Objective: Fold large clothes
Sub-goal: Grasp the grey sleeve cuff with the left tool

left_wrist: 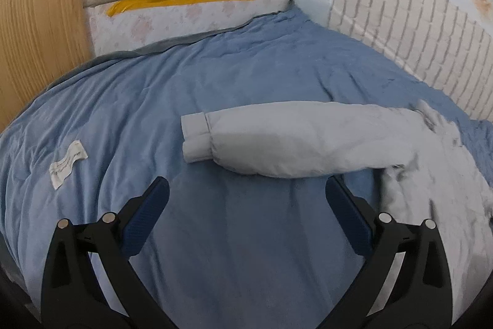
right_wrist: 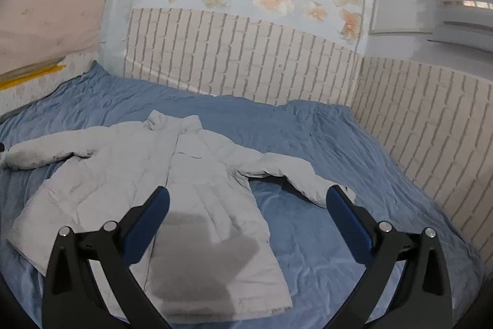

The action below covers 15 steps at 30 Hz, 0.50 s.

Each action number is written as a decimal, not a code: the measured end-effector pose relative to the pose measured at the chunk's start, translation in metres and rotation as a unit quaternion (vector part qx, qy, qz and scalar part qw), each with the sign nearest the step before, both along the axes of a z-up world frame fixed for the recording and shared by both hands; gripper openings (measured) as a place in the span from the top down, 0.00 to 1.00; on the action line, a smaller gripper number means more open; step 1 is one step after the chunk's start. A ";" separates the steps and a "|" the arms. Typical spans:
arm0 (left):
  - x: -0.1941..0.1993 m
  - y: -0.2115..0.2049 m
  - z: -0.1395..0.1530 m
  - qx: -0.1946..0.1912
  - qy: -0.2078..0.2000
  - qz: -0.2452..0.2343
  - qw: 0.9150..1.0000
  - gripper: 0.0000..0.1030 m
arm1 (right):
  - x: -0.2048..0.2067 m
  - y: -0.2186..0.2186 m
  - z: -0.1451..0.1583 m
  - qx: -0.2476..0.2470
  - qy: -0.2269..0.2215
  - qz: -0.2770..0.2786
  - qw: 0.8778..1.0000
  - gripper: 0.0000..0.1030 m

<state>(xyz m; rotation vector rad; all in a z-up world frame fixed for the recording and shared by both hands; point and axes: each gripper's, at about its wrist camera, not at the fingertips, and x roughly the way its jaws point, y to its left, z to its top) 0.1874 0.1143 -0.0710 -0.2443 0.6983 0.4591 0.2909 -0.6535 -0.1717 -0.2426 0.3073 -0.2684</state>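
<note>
Pale grey and puffy, the jacket (right_wrist: 191,181) lies spread face-up on the blue bed cover (right_wrist: 323,236), unfolded, both sleeves out to its sides. My left gripper (left_wrist: 246,193) hovers with its fingers wide apart and empty; the left sleeve (left_wrist: 292,141) lies crosswise just ahead of the tips, its cuff (left_wrist: 195,137) toward my left finger. My right gripper (right_wrist: 248,199) is equally spread and holds nothing, poised over the jacket's lower body, with the right sleeve (right_wrist: 292,174) just ahead of my right finger. I judge the folding has not started; the first step is bringing the sleeves in. That calls for each gripper to drop, pinch a sleeve near its cuff, and carry it across the chest.
</note>
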 end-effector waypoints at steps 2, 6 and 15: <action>0.016 0.005 -0.008 0.006 0.008 0.007 1.000 0.03 | 0.016 0.002 -0.002 -0.001 0.006 0.005 1.000 0.02; 0.048 0.020 -0.033 0.009 0.028 0.024 0.999 0.03 | 0.050 -0.002 -0.010 0.015 0.022 0.009 1.000 0.02; 0.100 0.067 -0.088 -0.019 0.063 0.074 0.995 0.03 | 0.100 -0.032 -0.048 0.014 0.069 -0.035 0.997 0.02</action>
